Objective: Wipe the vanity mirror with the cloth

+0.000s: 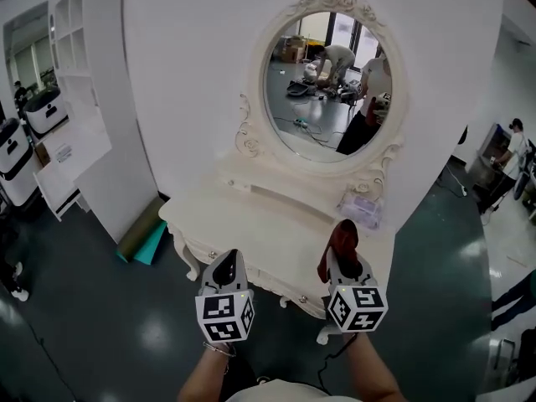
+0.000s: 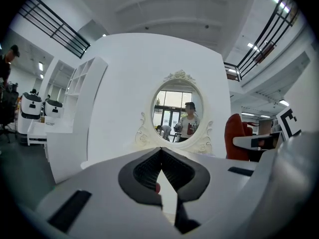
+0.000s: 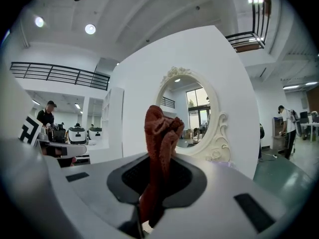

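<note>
Dark red cloth (image 1: 342, 238) bunched upright, pinched tight in right tongs (image 1: 338, 258), over front of white table (image 1: 243, 224). Oval vanity mirror (image 1: 328, 82) beyond, apart from cloth. Alongside, left tongs (image 1: 224, 268) closed on nothing.

Large open work hall, lab-like, with a staged bedroom corner rather than a real home. Shown by a freestanding white partition wall (image 1: 193, 74) carrying an ornate vanity mirror (image 1: 328, 82) over a cream dressing table (image 1: 251, 224), all on a dark glossy floor (image 1: 75, 308). Also by black mezzanine railings (image 3: 55, 73) high overhead, round ceiling downlights (image 3: 90, 29), a white shelf unit (image 1: 75, 48), white-and-black machines (image 2: 31, 111), and a person (image 1: 511, 153) standing off to the side.
</note>
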{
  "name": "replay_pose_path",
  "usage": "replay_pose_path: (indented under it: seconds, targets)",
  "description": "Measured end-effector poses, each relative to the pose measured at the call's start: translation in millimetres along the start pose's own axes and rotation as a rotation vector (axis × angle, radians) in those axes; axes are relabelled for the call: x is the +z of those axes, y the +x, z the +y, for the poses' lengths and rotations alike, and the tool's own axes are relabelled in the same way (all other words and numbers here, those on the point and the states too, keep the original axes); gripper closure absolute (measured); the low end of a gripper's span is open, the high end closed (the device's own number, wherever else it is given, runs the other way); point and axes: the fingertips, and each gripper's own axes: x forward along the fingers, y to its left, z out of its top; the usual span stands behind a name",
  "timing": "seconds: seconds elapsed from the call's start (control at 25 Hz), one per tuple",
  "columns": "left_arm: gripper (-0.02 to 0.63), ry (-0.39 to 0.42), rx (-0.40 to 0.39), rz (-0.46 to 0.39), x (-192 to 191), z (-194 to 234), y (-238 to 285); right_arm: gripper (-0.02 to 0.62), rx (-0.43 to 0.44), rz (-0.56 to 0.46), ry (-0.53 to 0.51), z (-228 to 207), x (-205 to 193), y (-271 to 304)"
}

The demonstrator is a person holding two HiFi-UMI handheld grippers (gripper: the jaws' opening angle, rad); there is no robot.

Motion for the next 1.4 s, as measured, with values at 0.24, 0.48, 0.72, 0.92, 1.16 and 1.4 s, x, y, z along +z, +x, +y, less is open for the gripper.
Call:
replay_pose_path:
  seconds: [0.24, 0.48, 0.72, 0.92, 1.16, 1.4]
  targets:
    - [0.6, 0.021, -0.073, -0.008, 14.1, 14.7, 70.5, 0.537, -0.066, -0.022, 0.03, -14.3, 3.0, 50.3]
    - [0.601, 0.047, -0.167, -0.007, 46.7, 44.9, 157.3, 0.536, -0.144, -0.032, 0.061, -11.7, 16.8, 125.3]
    - [0.601, 0.06, -0.235, -0.022, 87.3, 84.2, 239.0, 0.536, -0.209, -0.072, 0.069, -4.3, 51.0, 203.5]
    - [0.6, 0.069, -0.298, -0.013, 105.5, 104.6, 293.4, 0.535, -0.266, -0.076, 0.076, -1.5, 61.0, 250.4]
    - [0.6, 0.069, -0.357, 0.054, 93.8, 102.7, 343.4, 0.535, -0.3, -0.005, 0.073, -5.4, 43.7, 277.7]
    - [0.6, 0.051, -0.383, 0.107, 81.3, 87.6, 373.8, 0.535, -0.263, 0.035, 0.02, -19.6, 50.5, 304.3]
